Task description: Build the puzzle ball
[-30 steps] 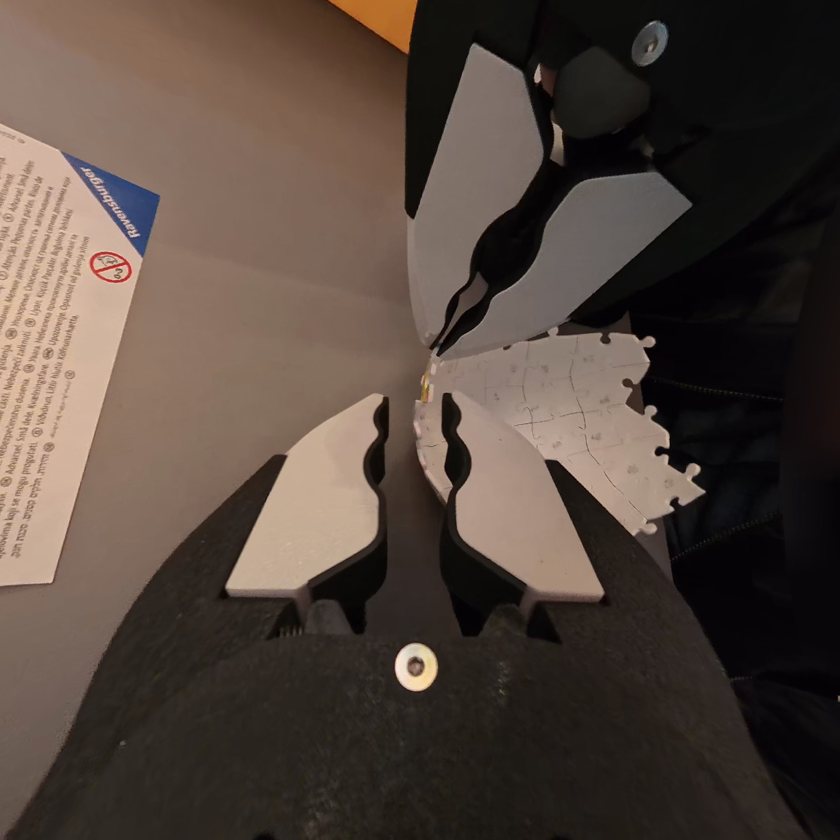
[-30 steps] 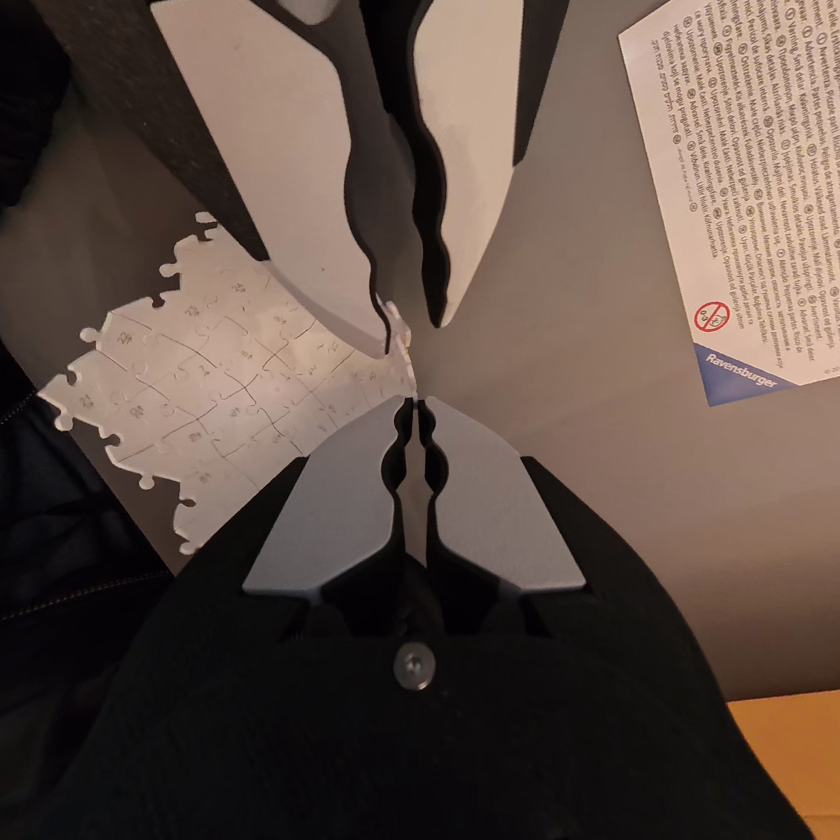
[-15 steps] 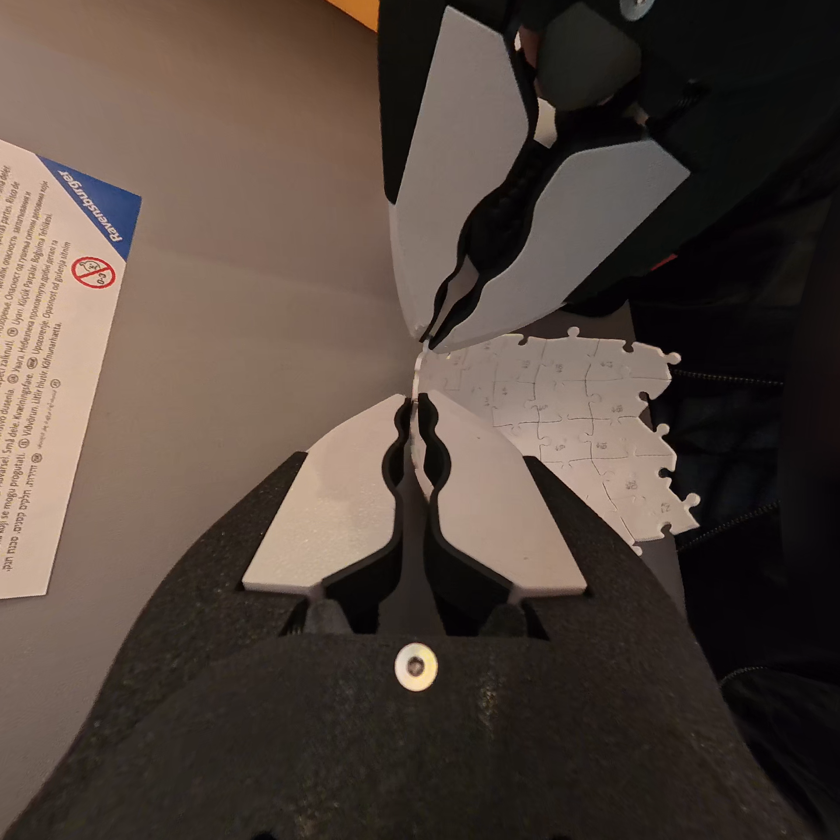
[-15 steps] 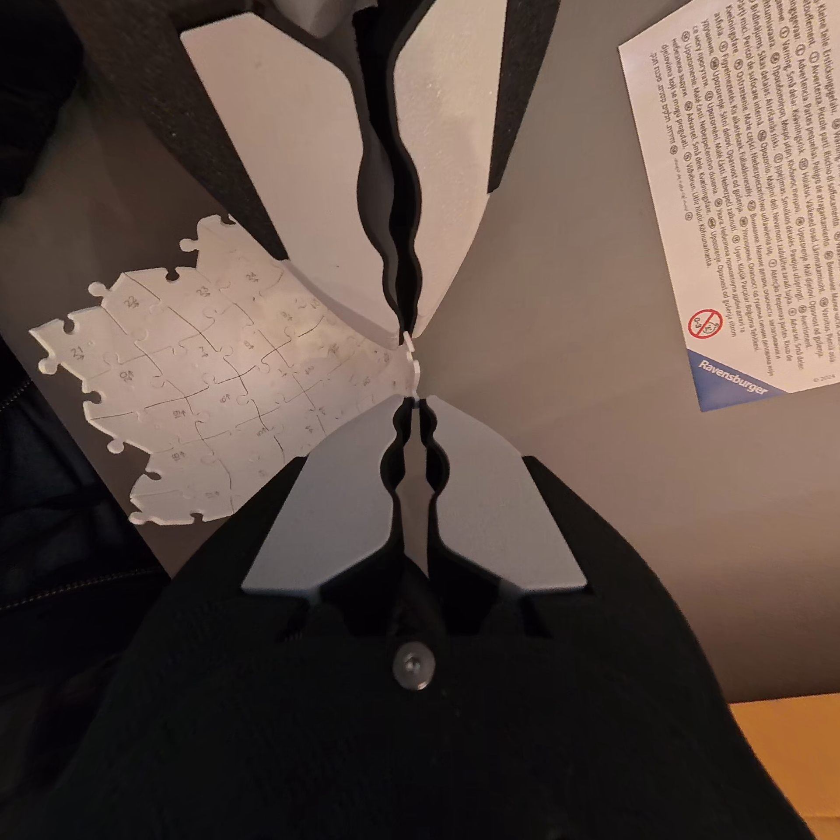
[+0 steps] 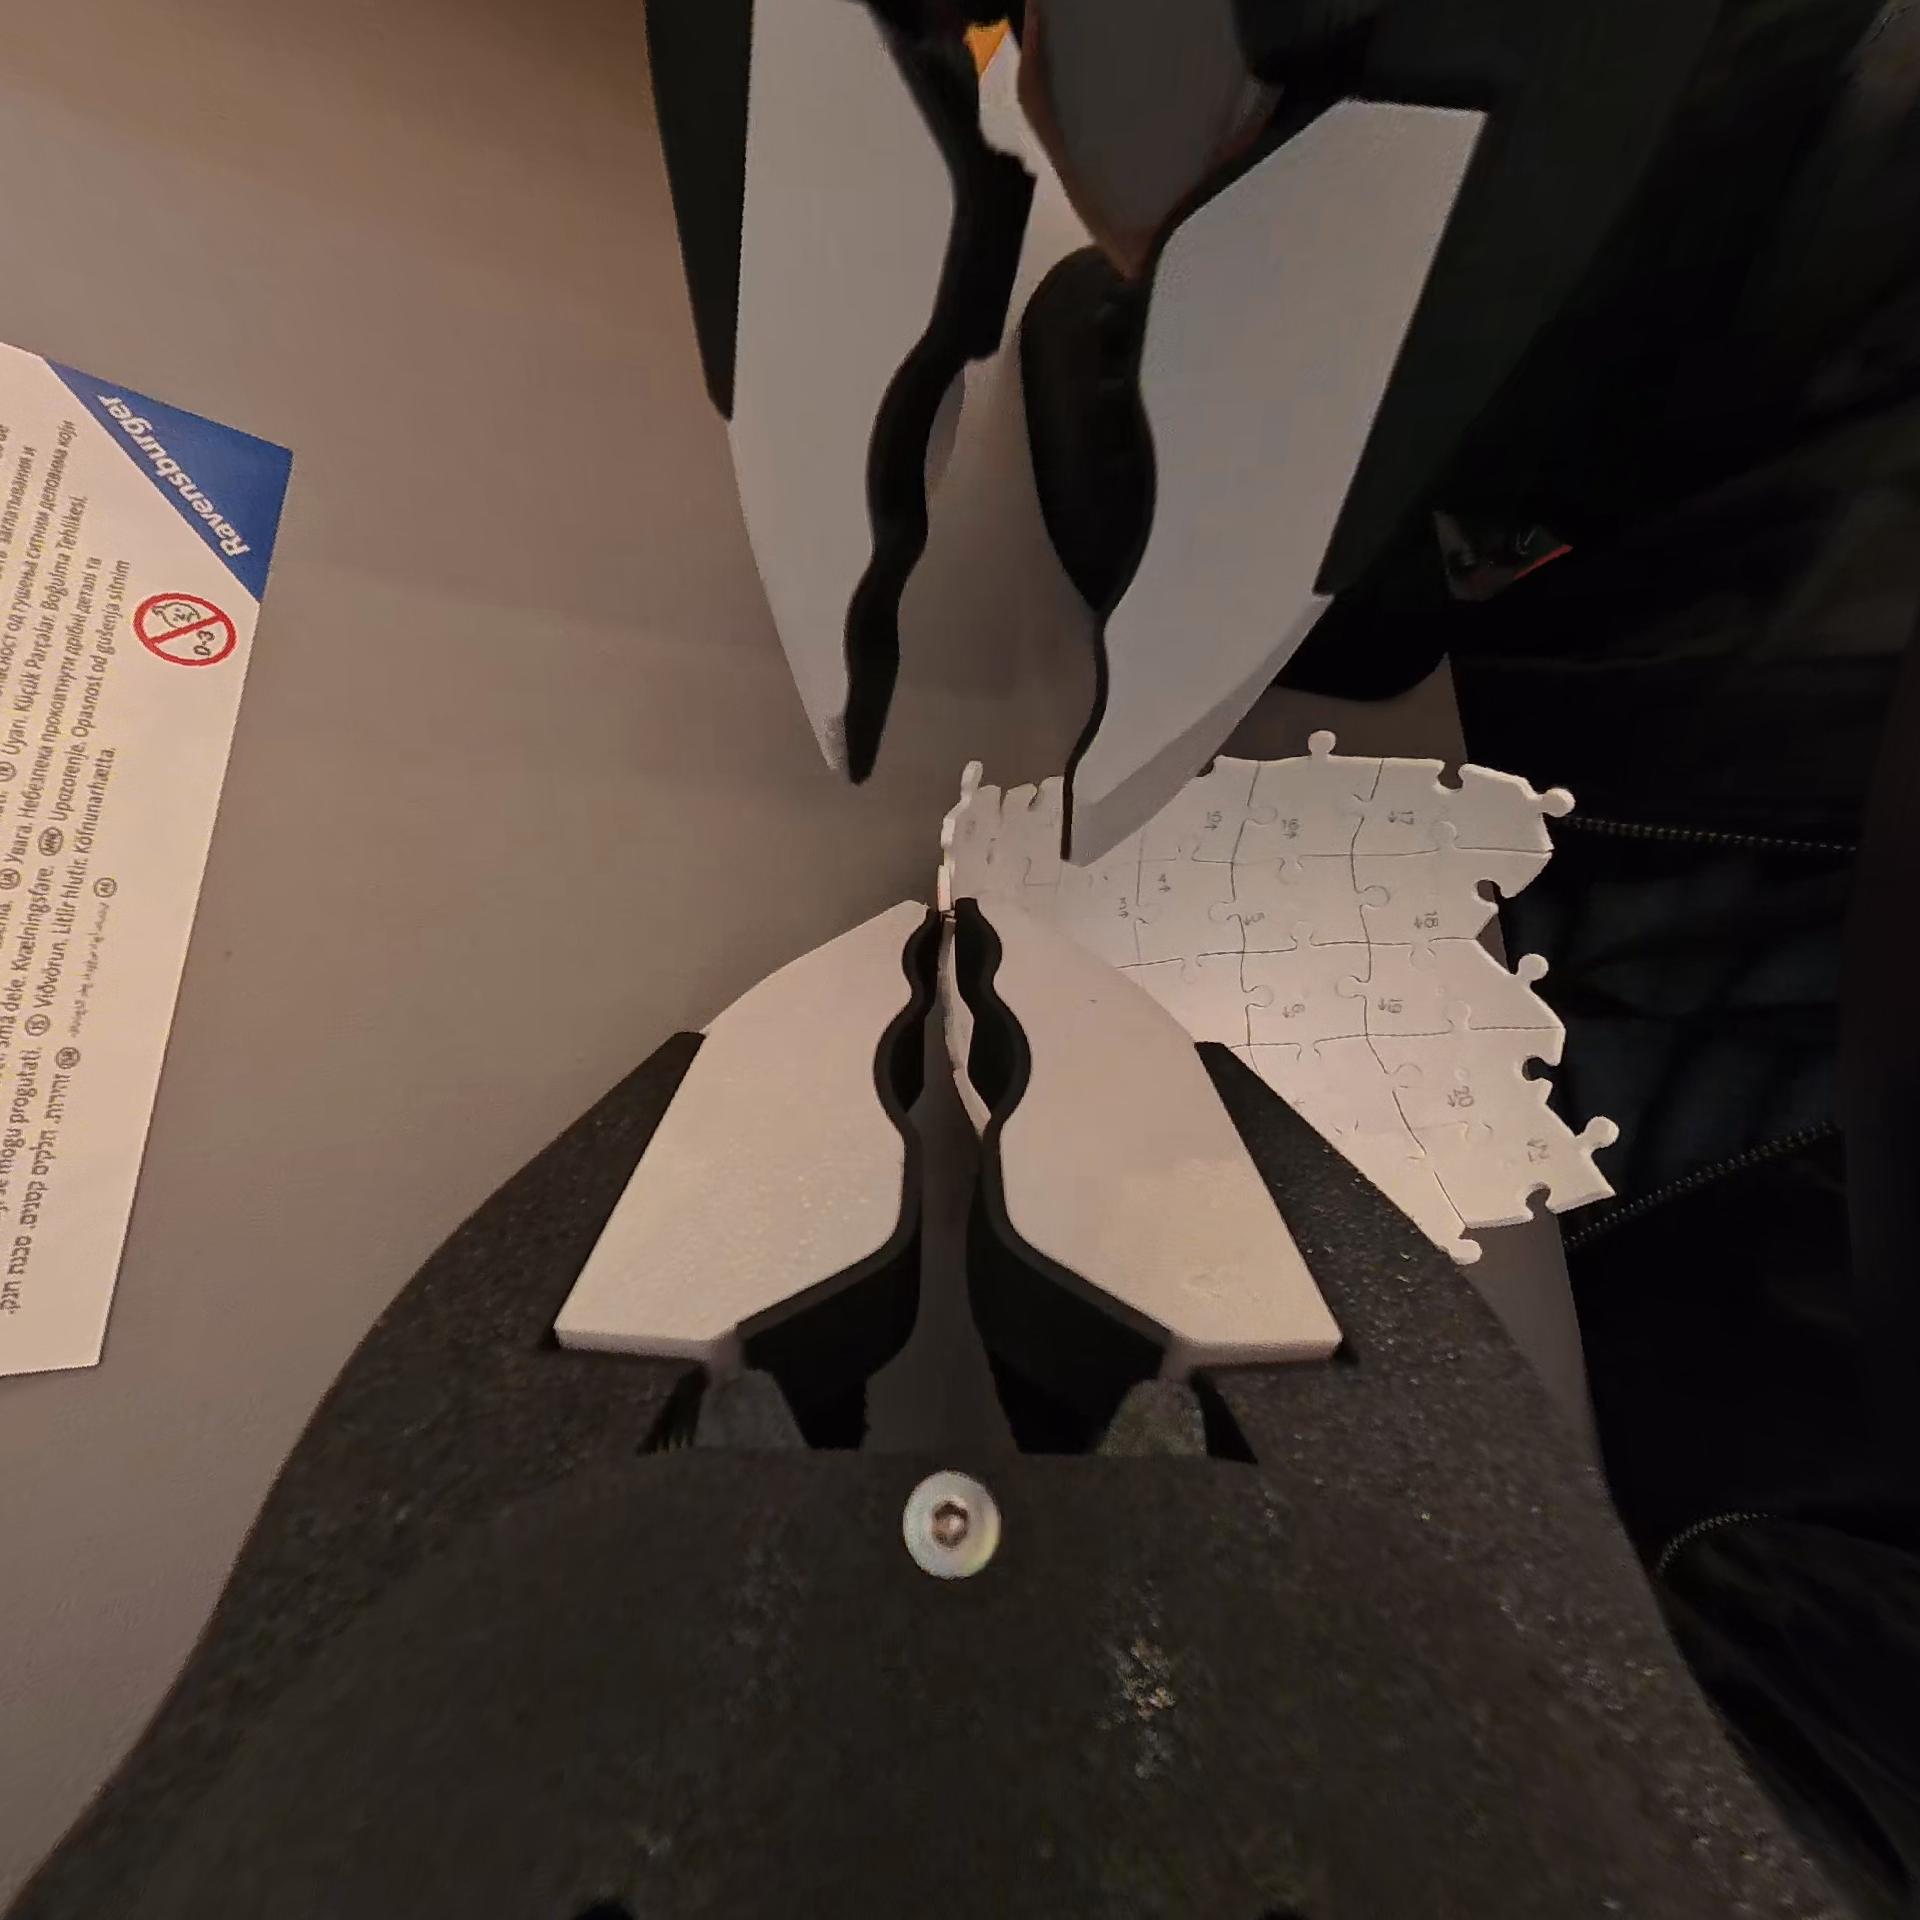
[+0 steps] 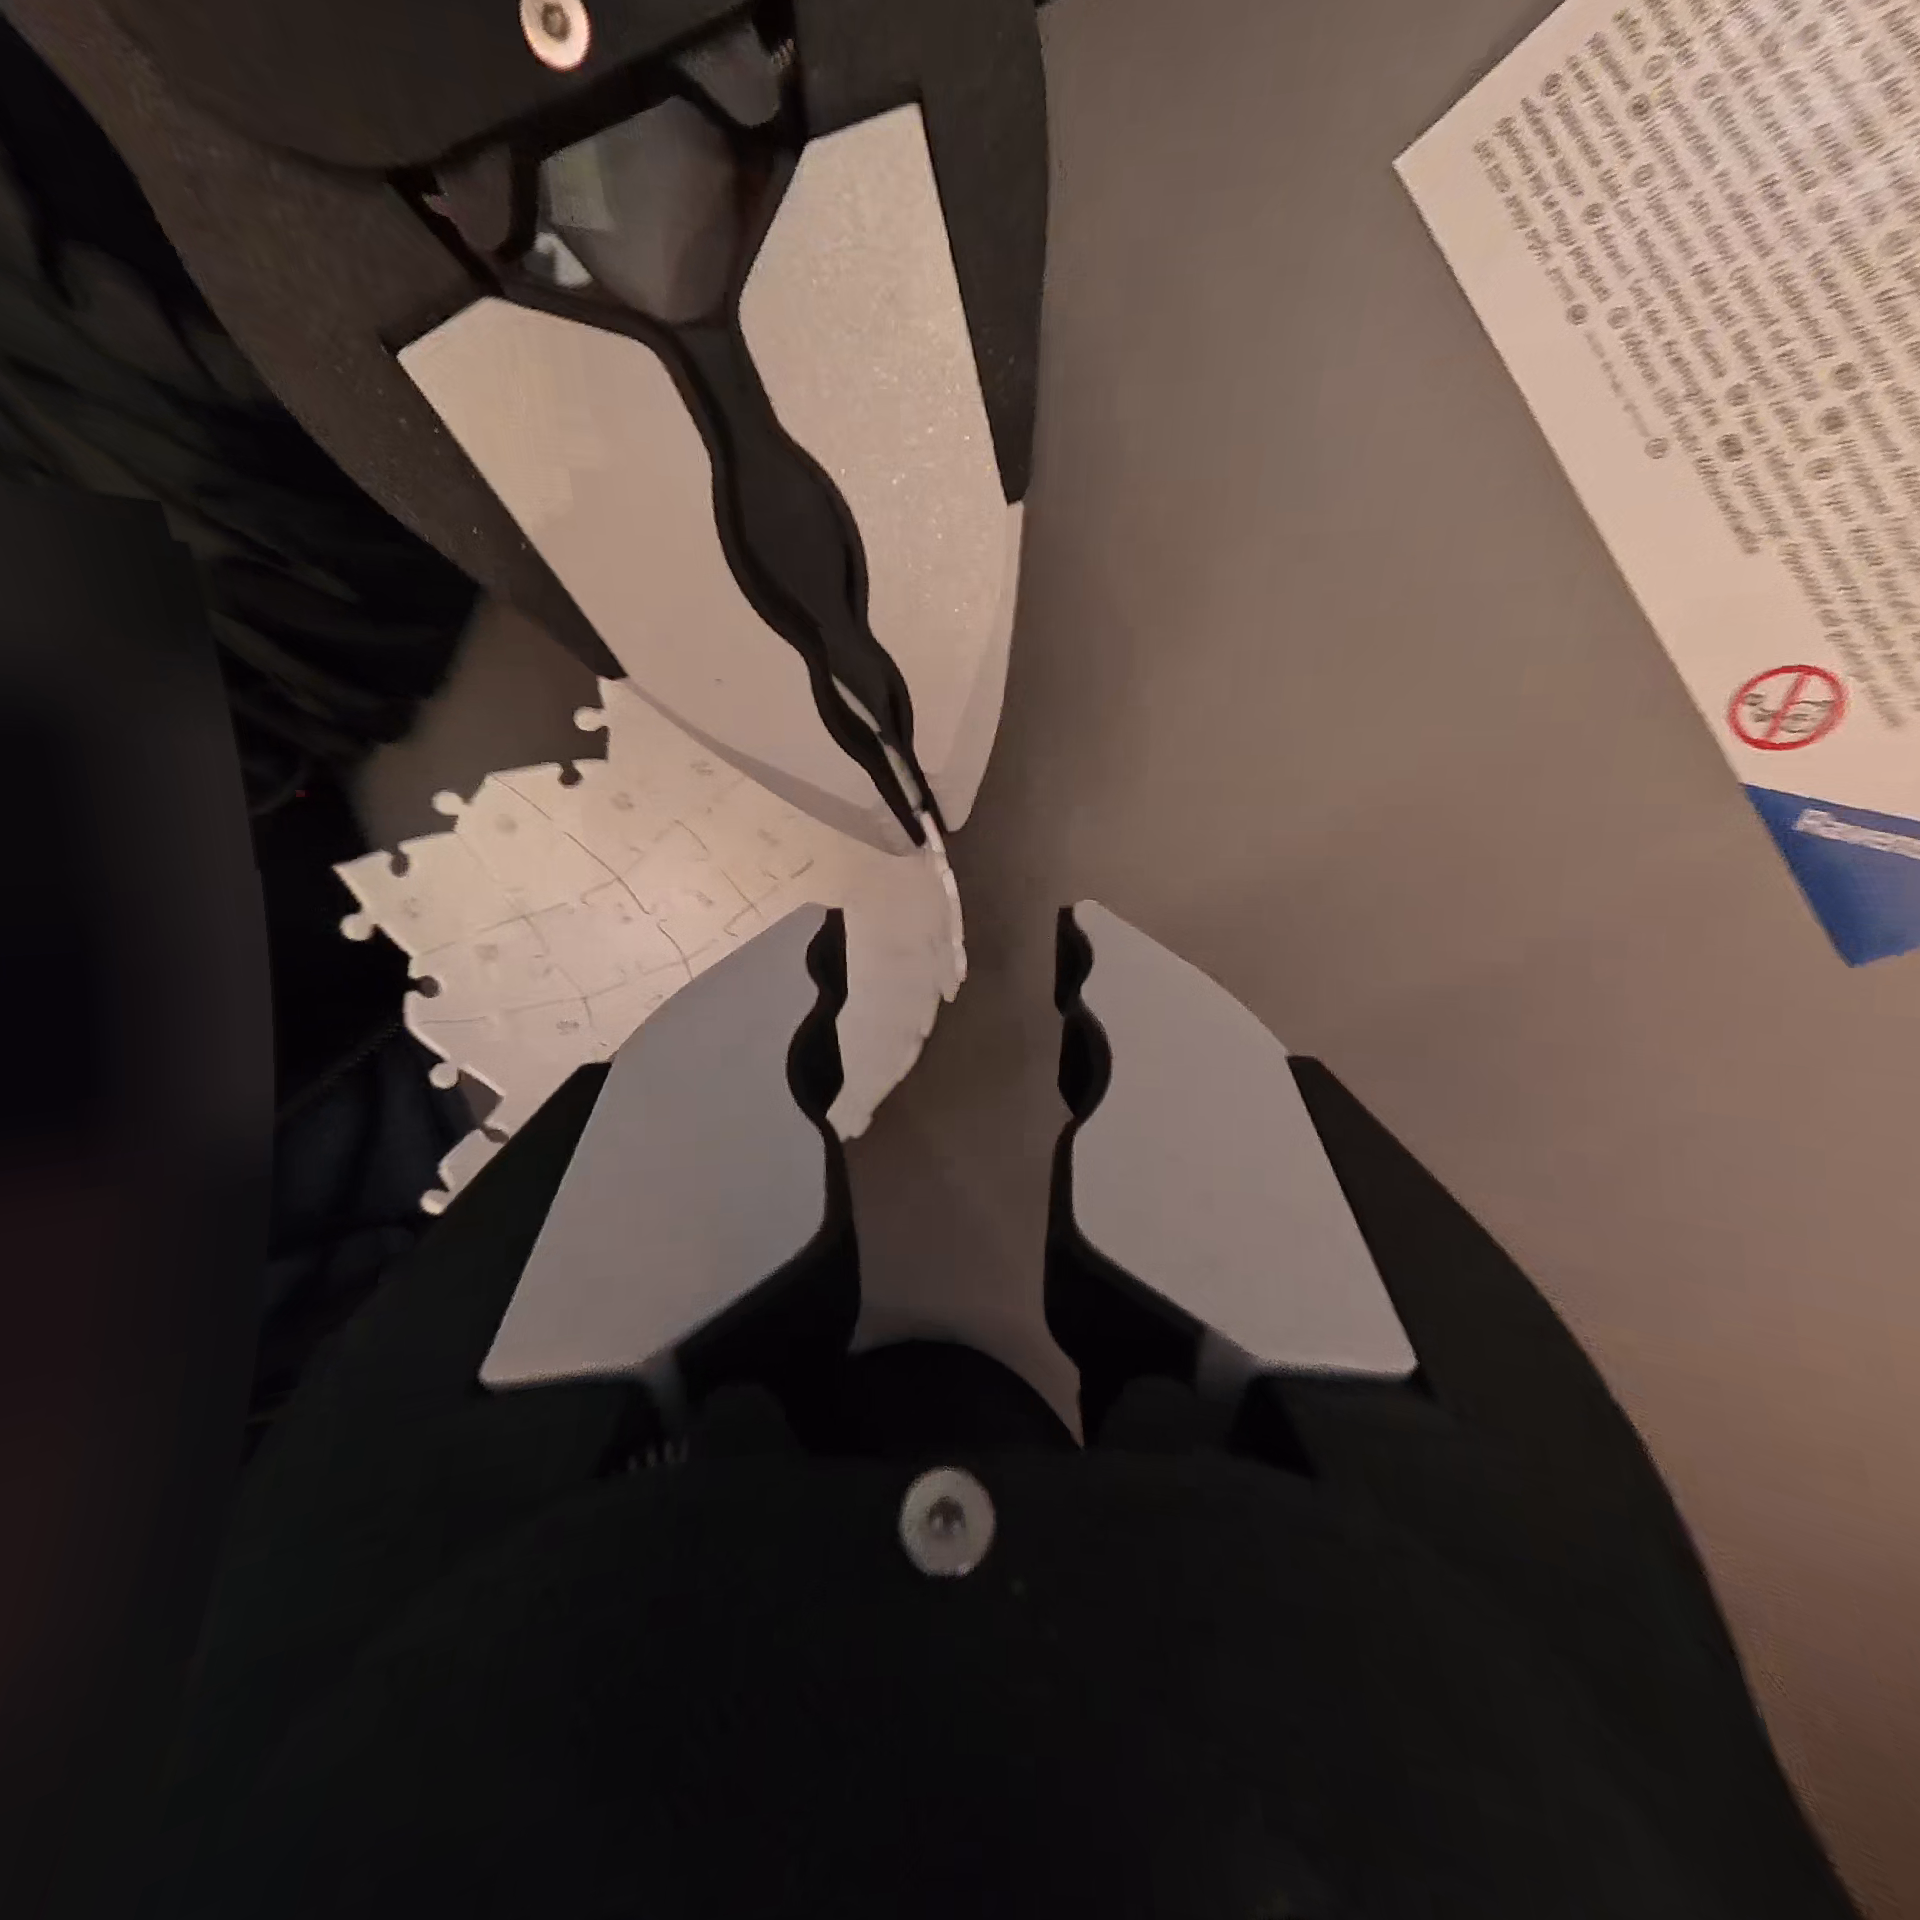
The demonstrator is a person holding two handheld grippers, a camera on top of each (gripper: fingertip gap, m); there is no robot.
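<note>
Since half a second ago the right claw [image 6: 951, 920] has spread open and let go, leaving the left claw [image 5: 943, 912] pinched on the edge of the curved puzzle-ball section [image 5: 1340, 966], probably steadying it above the table [image 5: 468, 312] edge for regripping.

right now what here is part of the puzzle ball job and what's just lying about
In the job:
- curved puzzle section, white, pieces already joined
- left gripper, shut on that section's edge
- right gripper, open beside the same edge

Lying about:
- printed leaflet flat on the grey table
- orange thing at the far table edge, mostly hidden
</note>
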